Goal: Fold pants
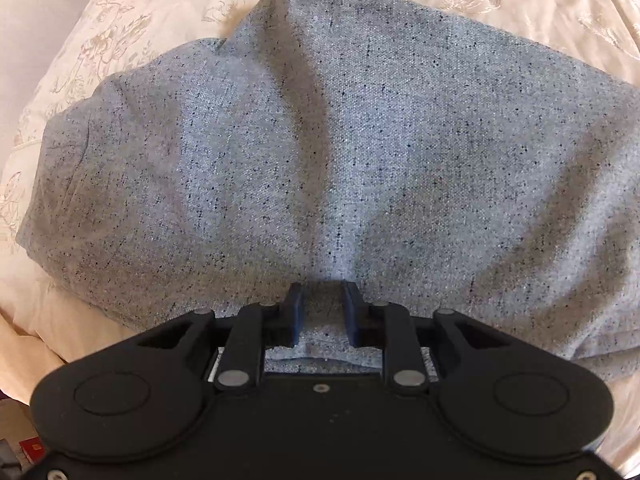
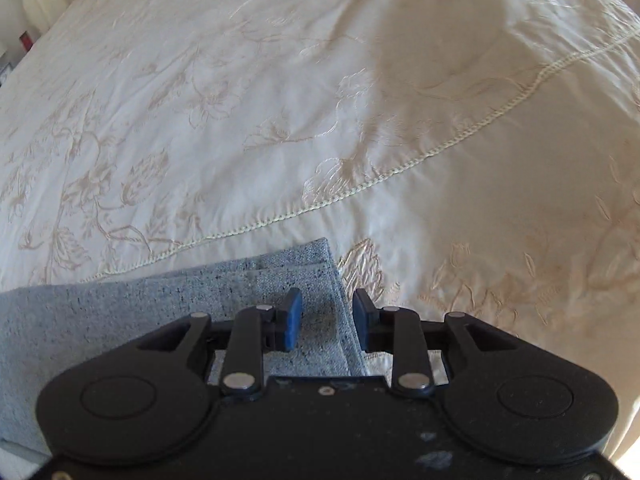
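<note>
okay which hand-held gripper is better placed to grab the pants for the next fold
Probably the right. The right hand-held gripper straddles the pants' layered edge on the bedspread, fingers open either side. The left hand-held gripper is over bunched mid-fabric, with no clean edge between its fingers.

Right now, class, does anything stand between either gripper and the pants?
Nothing visible does. The left gripper has grey pants fabric directly between its fingers. The right gripper straddles the pants' folded edge on the embroidered bedspread.

Pants (image 1: 320,140) cut off at the right edge (near hem (image 2: 280,360) under the gripper body).
</note>
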